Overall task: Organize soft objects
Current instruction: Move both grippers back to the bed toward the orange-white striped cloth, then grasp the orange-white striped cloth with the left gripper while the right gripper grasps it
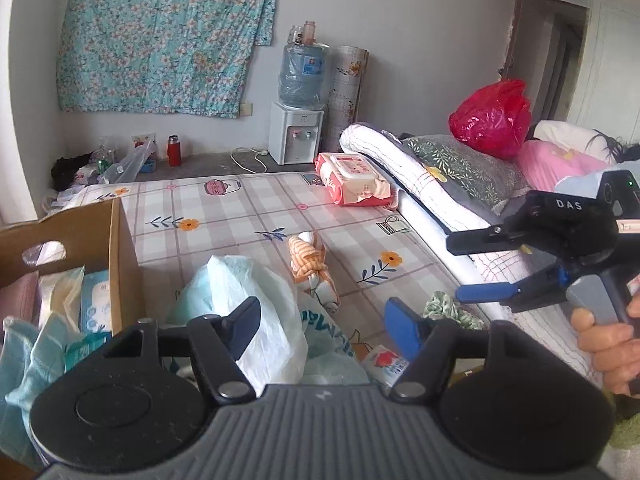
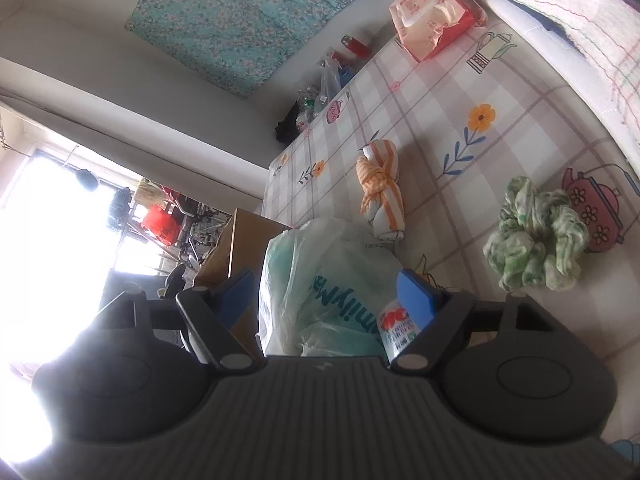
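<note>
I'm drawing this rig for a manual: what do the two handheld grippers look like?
Both are black with ribbed grey bodies. The left gripper has one black and one blue finger pad. The right gripper bears white "DAS" lettering, a green light and a grey handle; its bare hand shows no sleeve.

The checked bed sheet point(image 1: 240, 216) carries a plastic bag point(image 1: 256, 320), striped cloth bundle point(image 1: 312, 268), green scrunched cloth point(image 2: 536, 236), wipes pack point(image 1: 352, 178) and cardboard box point(image 1: 100, 248).

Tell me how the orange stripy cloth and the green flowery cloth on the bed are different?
The orange striped cloth is rolled into a long bundle and knotted around its middle; the green floral cloth is a loose, crumpled heap. The orange one lies nearer the plastic bag, the green one nearer the folded quilt. Both rest on the checked sheet.
</note>
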Motion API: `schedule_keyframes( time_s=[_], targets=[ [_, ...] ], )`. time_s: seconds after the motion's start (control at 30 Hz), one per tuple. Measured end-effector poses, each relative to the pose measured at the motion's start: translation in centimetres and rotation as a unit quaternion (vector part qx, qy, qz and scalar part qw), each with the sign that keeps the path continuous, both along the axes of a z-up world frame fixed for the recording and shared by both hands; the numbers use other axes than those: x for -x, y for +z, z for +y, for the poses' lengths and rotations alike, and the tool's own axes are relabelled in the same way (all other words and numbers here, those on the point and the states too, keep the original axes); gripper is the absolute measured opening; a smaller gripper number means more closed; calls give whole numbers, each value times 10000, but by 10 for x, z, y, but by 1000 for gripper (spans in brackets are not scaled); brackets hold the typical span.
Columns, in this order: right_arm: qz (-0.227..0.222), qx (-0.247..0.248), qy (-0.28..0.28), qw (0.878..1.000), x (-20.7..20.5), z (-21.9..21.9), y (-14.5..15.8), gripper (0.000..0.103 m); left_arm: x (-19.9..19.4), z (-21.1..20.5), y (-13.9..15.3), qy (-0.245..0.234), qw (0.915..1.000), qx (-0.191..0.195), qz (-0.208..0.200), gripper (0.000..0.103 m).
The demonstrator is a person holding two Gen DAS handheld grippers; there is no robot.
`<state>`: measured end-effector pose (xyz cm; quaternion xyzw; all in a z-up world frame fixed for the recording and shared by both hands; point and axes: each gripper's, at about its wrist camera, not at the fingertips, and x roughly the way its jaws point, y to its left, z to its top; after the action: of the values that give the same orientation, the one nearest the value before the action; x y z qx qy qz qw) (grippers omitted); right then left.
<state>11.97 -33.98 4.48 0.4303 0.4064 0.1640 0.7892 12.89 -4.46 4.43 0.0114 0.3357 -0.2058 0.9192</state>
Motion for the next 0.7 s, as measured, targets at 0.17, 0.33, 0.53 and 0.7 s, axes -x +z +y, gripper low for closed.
schedule_keyframes(
  time_s=[0.17,0.33,0.53,0.7],
  targets=[
    [215,-122,190,9995,-61,11,-10,79,-54,-16,-6,-305,9989,-221,291,70],
    [690,-72,223,9973,-123,19,-39,76,-106,-39,-25,-395,9952,-755,491,69],
    [1108,-271,173,9933,-178,17,-74,69,-163,-58,-50,-463,9868,-1118,1072,57],
    [1399,-423,247,9890,-206,22,-102,65,-196,-72,-74,-557,9775,-1131,1691,56]
  ],
)
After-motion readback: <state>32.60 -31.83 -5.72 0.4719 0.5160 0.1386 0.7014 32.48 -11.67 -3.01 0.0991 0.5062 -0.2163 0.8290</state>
